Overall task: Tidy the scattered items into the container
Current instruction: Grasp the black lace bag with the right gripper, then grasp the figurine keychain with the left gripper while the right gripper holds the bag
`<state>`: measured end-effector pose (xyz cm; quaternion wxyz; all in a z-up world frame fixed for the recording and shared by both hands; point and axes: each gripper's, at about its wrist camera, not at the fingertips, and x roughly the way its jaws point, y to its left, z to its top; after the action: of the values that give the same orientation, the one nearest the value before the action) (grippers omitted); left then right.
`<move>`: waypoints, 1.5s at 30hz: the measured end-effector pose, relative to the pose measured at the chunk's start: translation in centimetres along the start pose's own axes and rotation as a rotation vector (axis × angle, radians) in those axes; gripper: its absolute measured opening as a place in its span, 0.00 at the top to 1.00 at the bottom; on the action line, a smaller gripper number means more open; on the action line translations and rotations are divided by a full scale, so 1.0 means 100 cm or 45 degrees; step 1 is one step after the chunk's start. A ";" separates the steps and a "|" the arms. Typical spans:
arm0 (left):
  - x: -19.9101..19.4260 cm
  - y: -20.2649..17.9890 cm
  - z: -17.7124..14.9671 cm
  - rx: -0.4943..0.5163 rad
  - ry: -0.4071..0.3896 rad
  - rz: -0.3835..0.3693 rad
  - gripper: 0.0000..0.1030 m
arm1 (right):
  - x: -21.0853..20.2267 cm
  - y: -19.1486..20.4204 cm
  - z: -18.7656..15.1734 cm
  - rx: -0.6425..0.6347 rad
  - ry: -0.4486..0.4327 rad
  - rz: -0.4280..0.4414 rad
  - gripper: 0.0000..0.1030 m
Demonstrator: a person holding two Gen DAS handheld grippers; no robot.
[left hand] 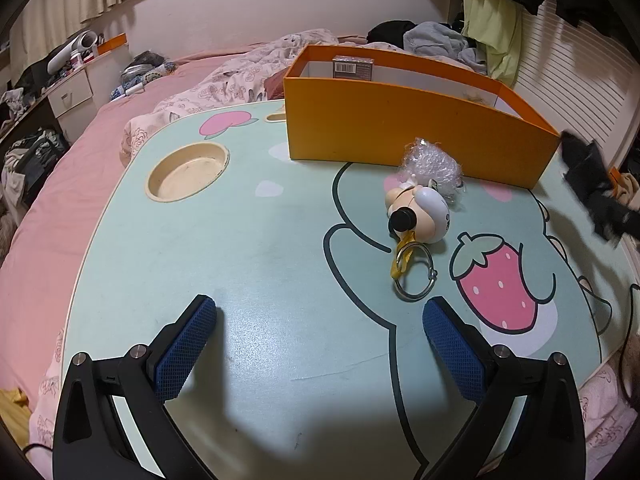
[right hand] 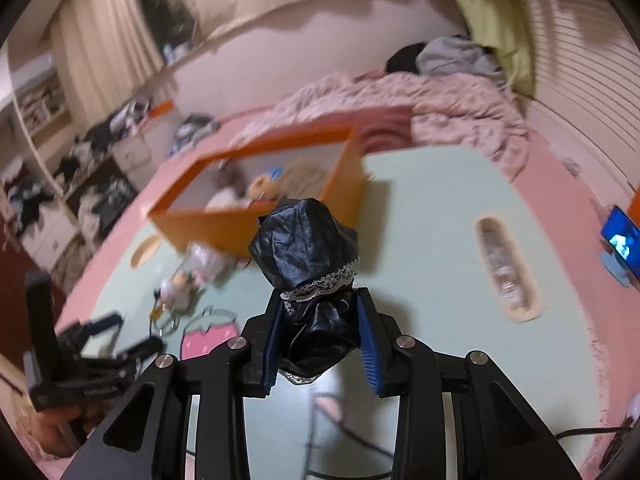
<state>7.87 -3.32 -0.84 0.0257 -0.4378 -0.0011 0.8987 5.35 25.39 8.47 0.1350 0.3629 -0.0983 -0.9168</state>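
The right tongs grip a black cloth above the table; the left tongs gape wide near the keychain toy.

No legible text — barcode only.

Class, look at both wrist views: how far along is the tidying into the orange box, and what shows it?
Partly done. Done: the orange cardboard box already holds soft toys and a small brown carton. In hand: the right tongs grip a black satin lace-trimmed cloth. Left: the white figurine keychain and clear bubble-wrap bundle lie on the mint cartoon table; the left tongs are open.
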 end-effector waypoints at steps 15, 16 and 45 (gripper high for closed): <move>-0.005 -0.009 0.043 0.040 -0.083 -0.227 0.12 | 0.003 0.011 -0.006 -0.058 0.053 0.062 0.68; 0.000 -0.014 0.047 0.056 -0.066 -0.228 0.20 | 0.006 0.015 -0.008 -0.064 0.068 0.074 0.68; -0.041 -0.034 0.132 0.181 -0.256 -0.418 0.63 | 0.017 0.069 0.059 -0.192 -0.025 0.116 0.68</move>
<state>0.18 0.18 10.55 0.2025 -0.3369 -0.0115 0.9194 1.27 18.85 13.57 0.2024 0.3379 -0.0468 -0.9180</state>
